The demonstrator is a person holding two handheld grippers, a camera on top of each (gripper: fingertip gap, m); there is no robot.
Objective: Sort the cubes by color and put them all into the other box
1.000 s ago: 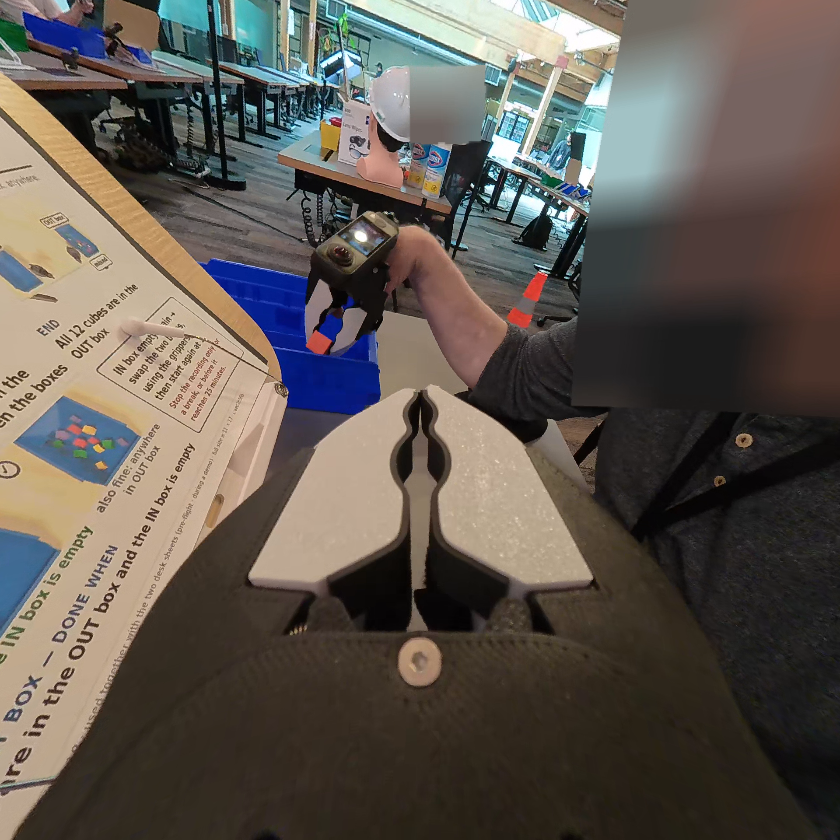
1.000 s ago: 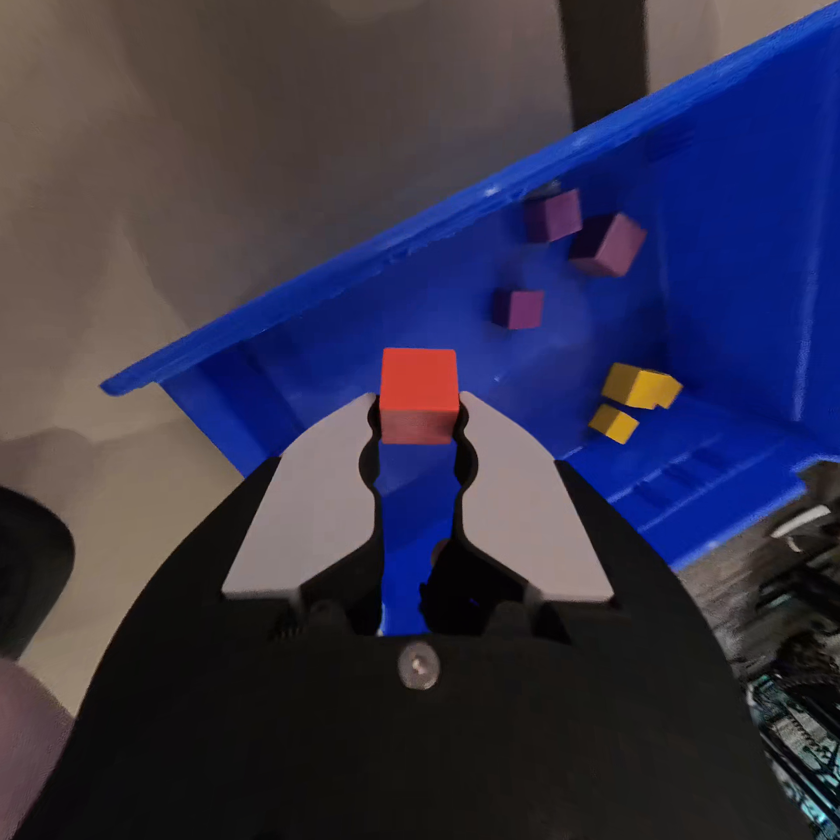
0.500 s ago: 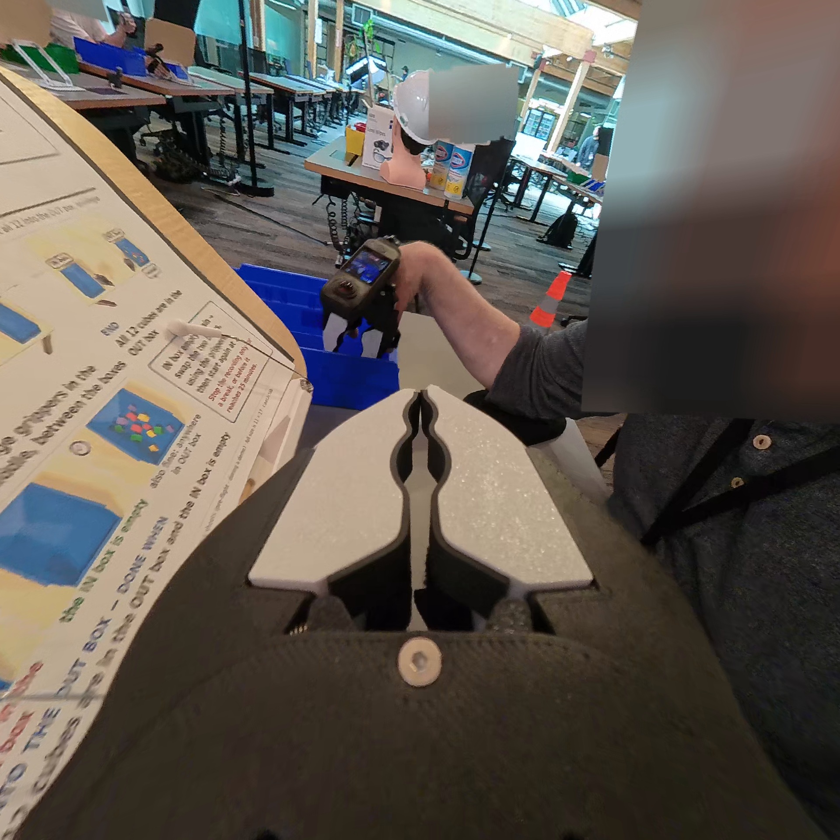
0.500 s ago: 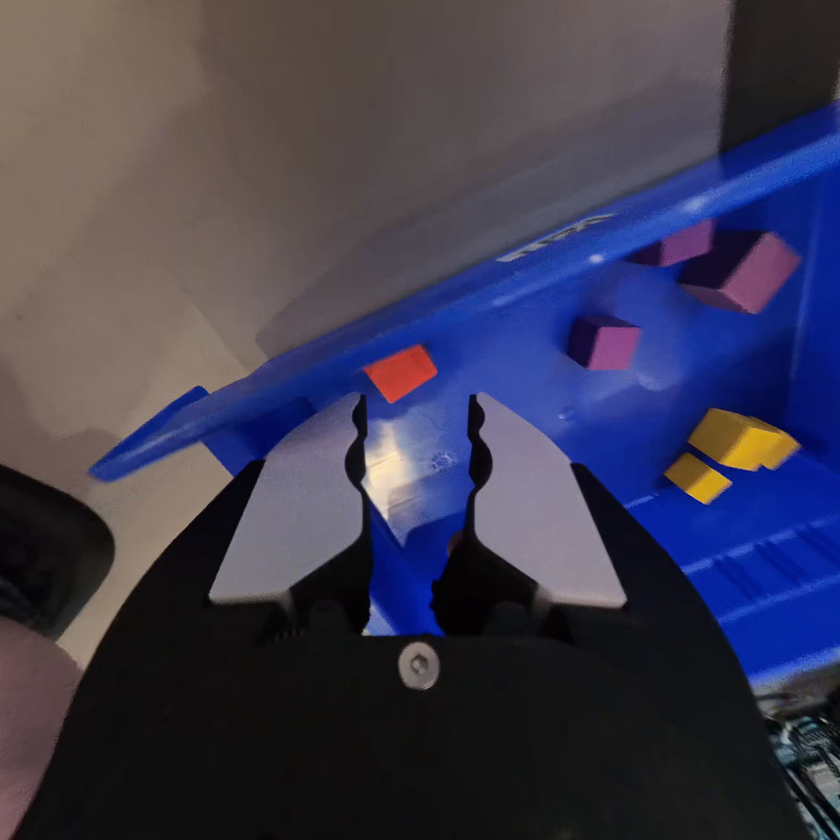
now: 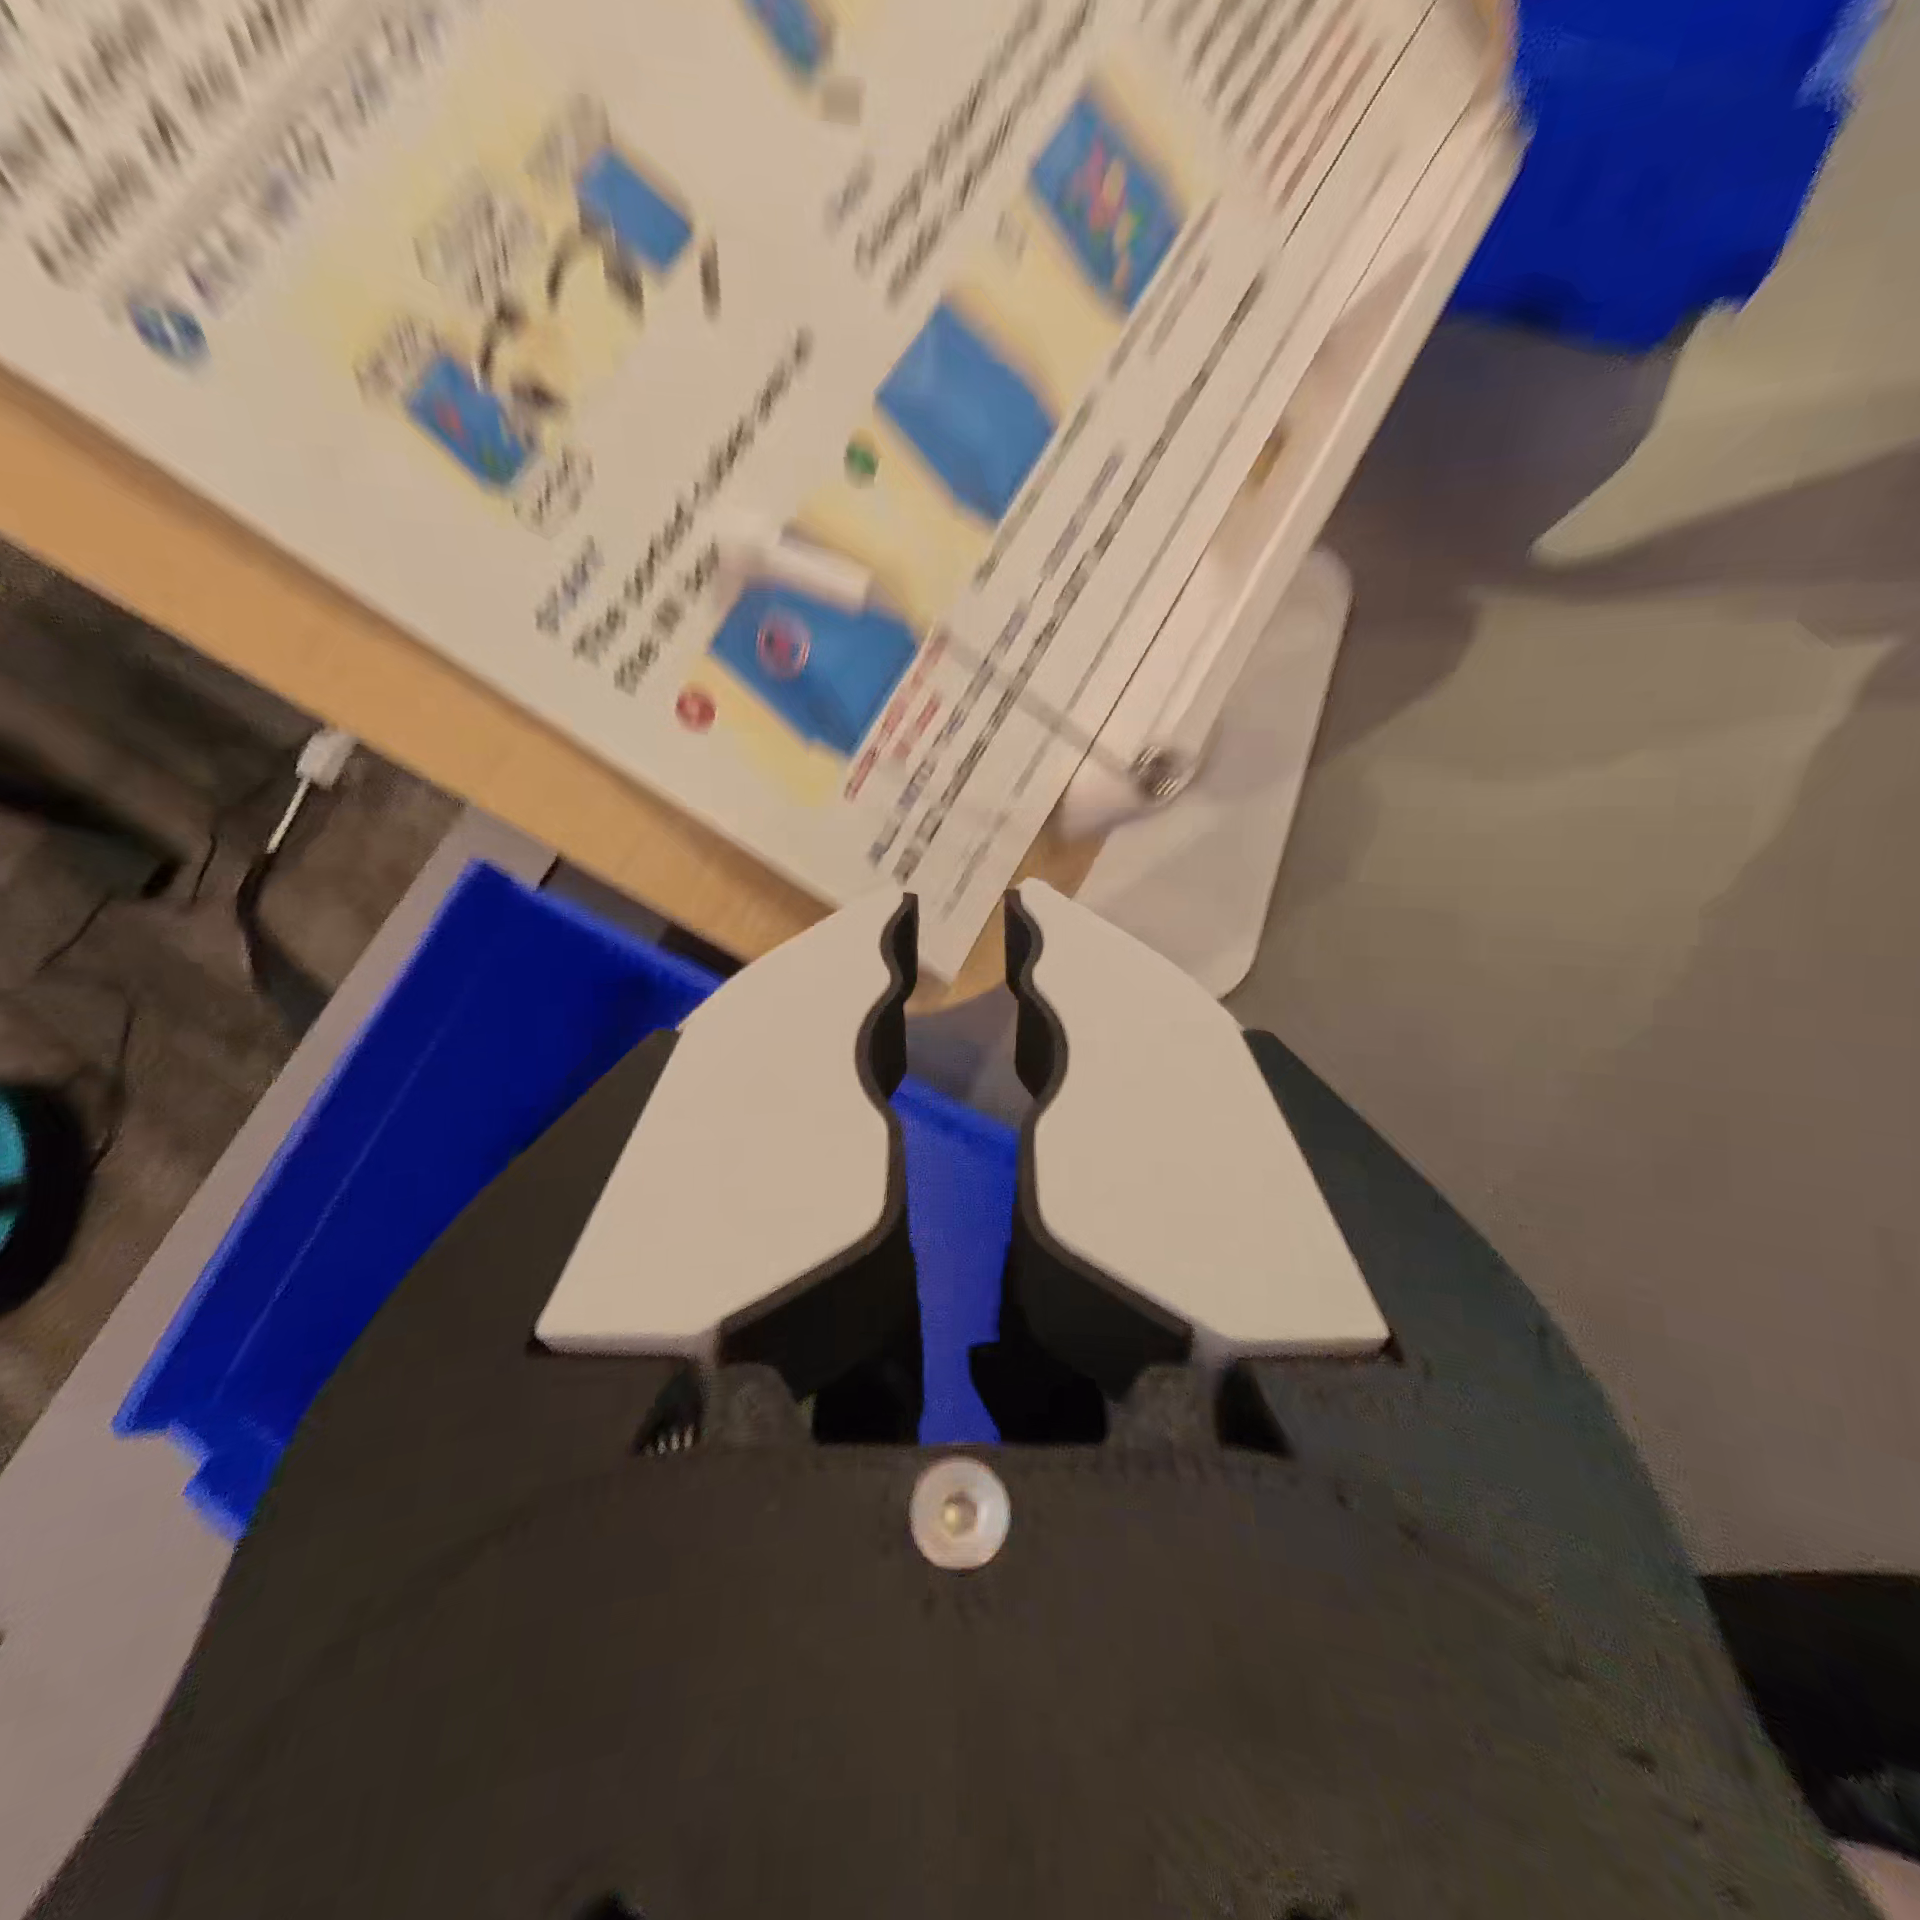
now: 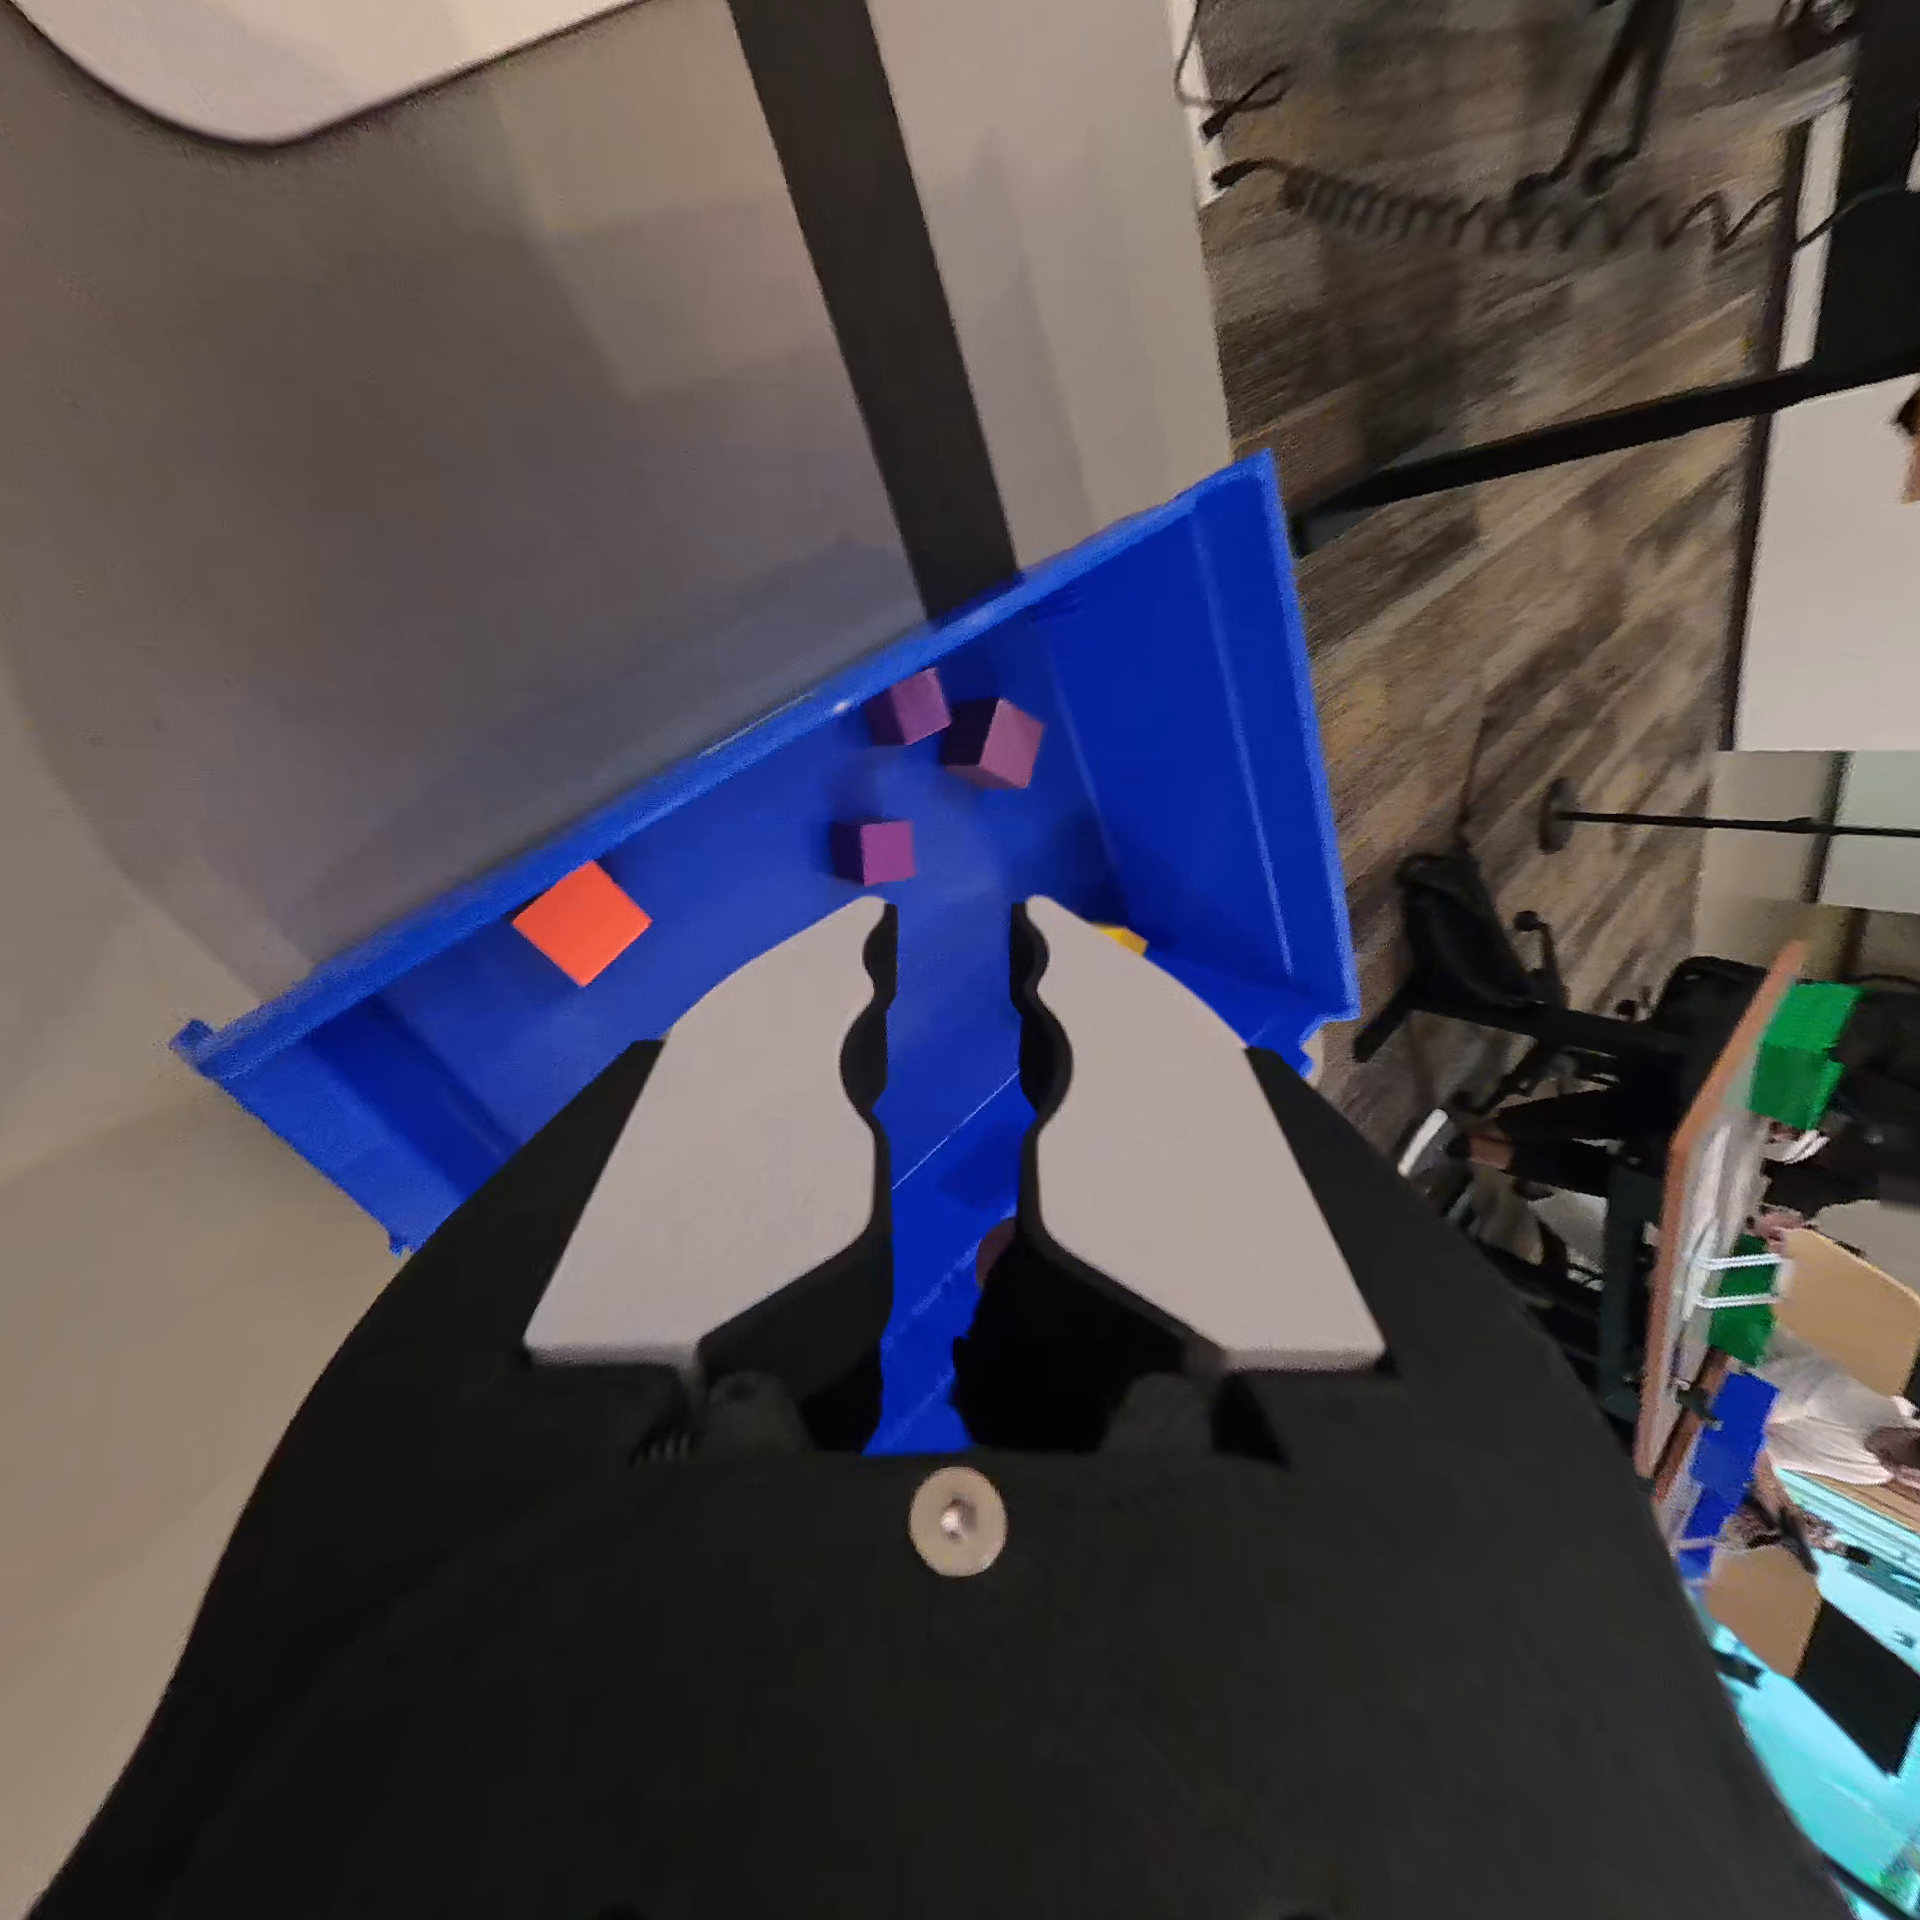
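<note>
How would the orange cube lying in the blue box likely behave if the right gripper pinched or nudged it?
The orange cube has flat faces and sharp edges, so it should slide rather than roll. It looks rigid and matte, so probably it would grip well. It lies against the wall of the blue box, which may crowd one finger of the right gripper.

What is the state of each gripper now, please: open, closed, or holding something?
Left gripper: open, nothing held, above a blue box.
Right gripper: open, nothing held; the orange cube lies in the blue box.
</note>
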